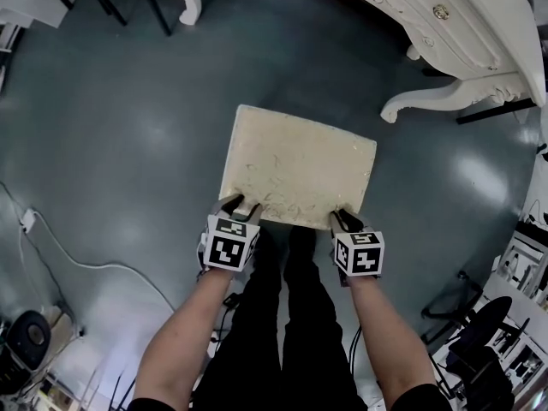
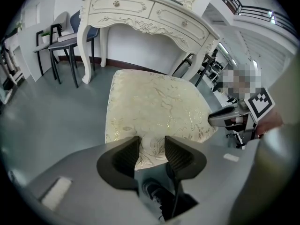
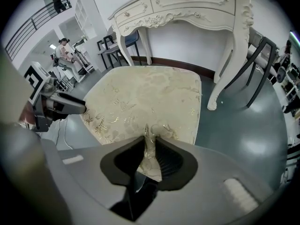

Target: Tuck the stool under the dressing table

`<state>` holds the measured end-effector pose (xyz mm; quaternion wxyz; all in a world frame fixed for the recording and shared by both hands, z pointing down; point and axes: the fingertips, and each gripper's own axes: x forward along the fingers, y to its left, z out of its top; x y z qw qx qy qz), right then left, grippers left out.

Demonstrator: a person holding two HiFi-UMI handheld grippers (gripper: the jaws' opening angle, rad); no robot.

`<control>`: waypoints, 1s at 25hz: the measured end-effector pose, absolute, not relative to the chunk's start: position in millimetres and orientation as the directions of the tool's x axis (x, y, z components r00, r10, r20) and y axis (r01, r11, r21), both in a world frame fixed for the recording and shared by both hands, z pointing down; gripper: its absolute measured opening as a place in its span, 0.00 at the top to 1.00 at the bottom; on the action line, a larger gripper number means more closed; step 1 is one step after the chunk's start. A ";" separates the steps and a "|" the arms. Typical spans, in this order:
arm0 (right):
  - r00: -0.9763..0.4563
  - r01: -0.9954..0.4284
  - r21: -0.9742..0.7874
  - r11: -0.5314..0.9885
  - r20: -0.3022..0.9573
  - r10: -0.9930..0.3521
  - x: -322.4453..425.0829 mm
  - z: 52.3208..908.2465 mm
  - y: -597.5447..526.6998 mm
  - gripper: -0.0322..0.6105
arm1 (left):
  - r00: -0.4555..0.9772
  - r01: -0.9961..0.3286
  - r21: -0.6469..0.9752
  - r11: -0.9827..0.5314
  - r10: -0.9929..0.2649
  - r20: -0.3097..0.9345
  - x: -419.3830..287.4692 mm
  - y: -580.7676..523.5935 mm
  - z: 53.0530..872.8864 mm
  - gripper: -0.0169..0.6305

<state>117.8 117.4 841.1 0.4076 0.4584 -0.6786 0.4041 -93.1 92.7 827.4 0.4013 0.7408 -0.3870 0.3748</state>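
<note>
Left claw (image 2: pixel 151 142), clenched on the near edge of the stool (image 2: pixel 154 102): the padded rim fills the gap between its jaws. Right claw (image 3: pixel 150 142), likewise clenched, jaws close together on a pinched fold of the same edge, toward the other corner. The stool stands on the floor (image 1: pixel 128 144) in front of the person. It is well short of the desk (image 1: pixel 445 24) and not yet under it.

Hazards, as judged from this position:
- Both holds are on soft covering, so a hard push may drag or crease the fabric, or slip off, rather than move the frame.
- In the head view the stool sits askew to the desk, and the desk's curled foot (image 1: pixel 402 108) lies near its far right corner. A straight push could strike that foot.

Not visible:
- The stool's legs are hidden beneath the seat in every view.
- Most of the desk is cut off at the head view's upper right.
</note>
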 end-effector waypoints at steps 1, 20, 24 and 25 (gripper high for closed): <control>-0.246 -0.952 -0.173 0.252 0.923 -0.297 118.0 840.7 117.1 0.83 | 0.419 -0.875 0.303 -0.378 -0.275 0.865 -92.9 92.5 827.2 0.68; -0.343 -0.931 -0.249 0.266 0.846 -0.408 120.9 830.1 -3.4 0.83 | 0.315 -0.927 0.189 -0.325 -0.395 0.863 -91.0 -41.7 819.2 0.69; -0.372 -0.917 -0.259 0.305 0.831 -0.413 129.2 827.5 -31.0 0.84 | 0.308 -0.932 0.183 -0.313 -0.420 0.853 -83.5 -67.7 818.5 0.69; -0.380 -0.912 -0.260 0.316 0.827 -0.415 132.0 826.5 -37.8 0.84 | 0.306 -0.934 0.182 -0.306 -0.430 0.849 -81.3 -74.1 818.1 0.69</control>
